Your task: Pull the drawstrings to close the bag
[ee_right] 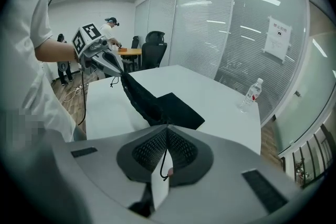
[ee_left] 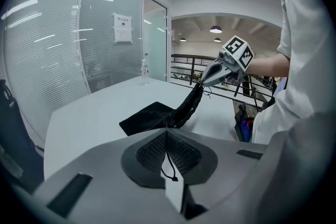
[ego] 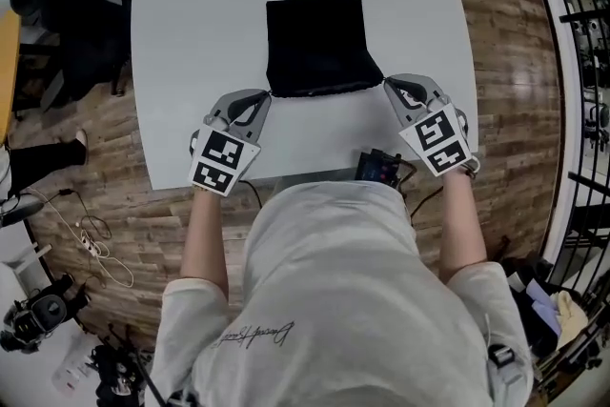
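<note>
The left gripper's fingers (ee_left: 149, 150) are pressing together, pinching the thin black left drawstring (ee_left: 167, 164), which is hanging in a small loop between the ribbed pads at the lower centre of the left gripper view. The right gripper's fingers (ee_right: 184, 150) are likewise squeezing shut on the right drawstring (ee_right: 163, 164), low in the centre of the right gripper view.

In the head view the left gripper (ego: 269, 96) is sitting at the lower left corner of the black bag (ego: 315, 43), and the right gripper (ego: 386, 84) is sitting at its lower right corner. A marker cube is showing on the back of each. The bag's mouth is stretching between the two sets of fingertips as a puckered, gathered edge. In both gripper views this edge is rising off the white table (ego: 191, 33), while the rest of the bag is lying flat on it, toward the upper centre of the head view.

A water bottle (ee_right: 252, 94) is standing on the table at the right of the right gripper view, well apart from the bag. The person's forearms are reaching up from the bottom of the head view.
</note>
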`<state>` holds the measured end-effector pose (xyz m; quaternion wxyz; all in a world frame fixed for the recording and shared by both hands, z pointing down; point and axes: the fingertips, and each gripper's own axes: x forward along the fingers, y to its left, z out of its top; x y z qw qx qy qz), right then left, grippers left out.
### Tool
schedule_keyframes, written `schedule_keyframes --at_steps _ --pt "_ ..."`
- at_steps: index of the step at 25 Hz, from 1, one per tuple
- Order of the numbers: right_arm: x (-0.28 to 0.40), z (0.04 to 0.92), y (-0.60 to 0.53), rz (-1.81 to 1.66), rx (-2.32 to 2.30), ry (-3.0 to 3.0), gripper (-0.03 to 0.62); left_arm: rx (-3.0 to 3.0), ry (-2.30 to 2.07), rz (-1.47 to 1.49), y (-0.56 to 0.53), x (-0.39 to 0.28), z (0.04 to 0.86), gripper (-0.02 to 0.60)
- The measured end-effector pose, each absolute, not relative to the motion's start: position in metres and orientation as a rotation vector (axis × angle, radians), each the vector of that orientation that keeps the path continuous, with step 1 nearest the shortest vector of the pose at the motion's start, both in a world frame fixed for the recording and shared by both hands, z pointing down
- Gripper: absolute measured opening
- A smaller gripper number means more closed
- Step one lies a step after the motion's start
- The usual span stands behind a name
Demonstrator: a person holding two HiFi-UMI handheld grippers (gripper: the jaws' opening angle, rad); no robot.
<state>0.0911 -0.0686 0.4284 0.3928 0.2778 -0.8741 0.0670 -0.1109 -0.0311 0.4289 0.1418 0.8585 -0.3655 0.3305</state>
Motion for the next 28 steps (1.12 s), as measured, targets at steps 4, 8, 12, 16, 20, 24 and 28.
schedule_keyframes --at_steps 4,8,12,16,20,24,28 --pt "0.091 0.416 -0.065 0.171 0.734 -2.232 0.025 2.482 -1.089 0.914 -0.028 -0.11 0.415 0.012" --pt "0.091 0.409 -0.067 0.175 0.748 -2.252 0.025 2.488 -1.148 0.866 -0.035 -0.113 0.4 0.012" --pt "0.09 0.407 -0.067 0.185 0.765 -2.255 0.025 2.491 -1.161 0.858 -0.037 -0.116 0.399 0.012" --pt "0.092 0.405 -0.071 0.172 0.783 -2.241 0.023 2.49 -1.187 0.919 -0.039 -0.121 0.397 0.012" --pt "0.099 0.406 -0.073 0.183 0.802 -2.232 0.023 2.468 -1.215 0.931 -0.042 -0.127 0.396 0.012" --pt "0.104 0.402 -0.081 0.18 0.827 -2.226 0.023 2.441 -1.256 0.947 -0.049 -0.138 0.395 0.012" --pt "0.112 0.397 -0.086 0.169 0.851 -2.218 0.023 2.423 -1.289 0.957 -0.049 -0.148 0.392 0.012"
